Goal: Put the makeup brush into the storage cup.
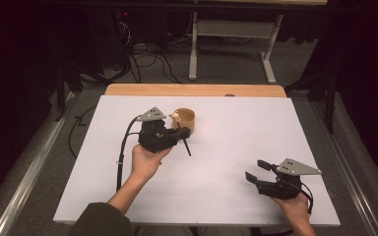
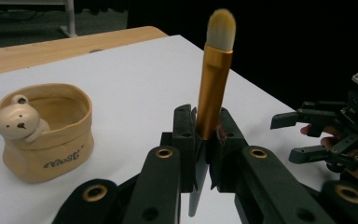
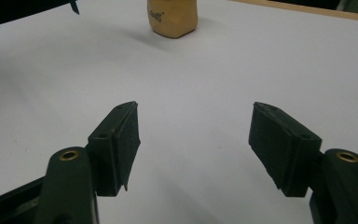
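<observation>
My left gripper (image 1: 179,132) is shut on a makeup brush (image 1: 187,147), just in front of a tan ceramic cup (image 1: 186,121) with a small bear figure on its rim. In the left gripper view the jaws (image 2: 204,128) clamp the brush (image 2: 213,84) at the base of its gold ferrule, with the pale bristles pointing up and the dark handle hanging below. The cup (image 2: 51,140) stands to the left, apart from the brush. My right gripper (image 1: 256,173) rests near the front right, open and with nothing in it (image 3: 196,140). The cup's base (image 3: 172,18) lies far ahead of it.
A white sheet (image 1: 236,142) covers the table, with a strip of bare wood (image 1: 197,90) along the far edge. The right gripper (image 2: 307,135) is at the right in the left gripper view. Behind the table are cables and a desk frame on the floor (image 1: 192,54).
</observation>
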`<action>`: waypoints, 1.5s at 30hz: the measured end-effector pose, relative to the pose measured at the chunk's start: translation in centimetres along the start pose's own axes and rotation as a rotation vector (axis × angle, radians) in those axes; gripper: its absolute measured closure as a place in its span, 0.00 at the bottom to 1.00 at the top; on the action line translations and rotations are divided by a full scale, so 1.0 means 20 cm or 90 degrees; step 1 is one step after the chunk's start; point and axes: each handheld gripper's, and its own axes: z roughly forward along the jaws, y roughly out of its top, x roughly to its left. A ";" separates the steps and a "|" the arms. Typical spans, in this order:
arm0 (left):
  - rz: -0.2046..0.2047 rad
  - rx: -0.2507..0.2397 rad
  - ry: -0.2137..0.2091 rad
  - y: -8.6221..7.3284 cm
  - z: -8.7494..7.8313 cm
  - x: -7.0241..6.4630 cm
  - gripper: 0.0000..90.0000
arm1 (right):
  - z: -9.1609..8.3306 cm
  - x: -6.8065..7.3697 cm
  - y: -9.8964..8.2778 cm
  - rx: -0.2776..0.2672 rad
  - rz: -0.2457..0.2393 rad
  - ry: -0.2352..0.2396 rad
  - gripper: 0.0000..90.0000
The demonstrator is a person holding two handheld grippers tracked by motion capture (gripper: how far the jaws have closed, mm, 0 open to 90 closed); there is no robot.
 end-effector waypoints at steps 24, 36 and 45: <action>0.006 0.008 0.028 0.11 0.06 0.06 0.92 | 0.00 0.00 0.00 -0.004 0.002 0.004 0.38; 0.007 0.013 0.052 0.18 0.09 0.09 0.92 | -0.01 -0.01 0.00 -0.008 0.001 0.003 0.38; 0.007 0.020 0.069 0.24 0.11 0.12 0.92 | -0.01 -0.01 0.00 -0.005 0.001 0.002 0.37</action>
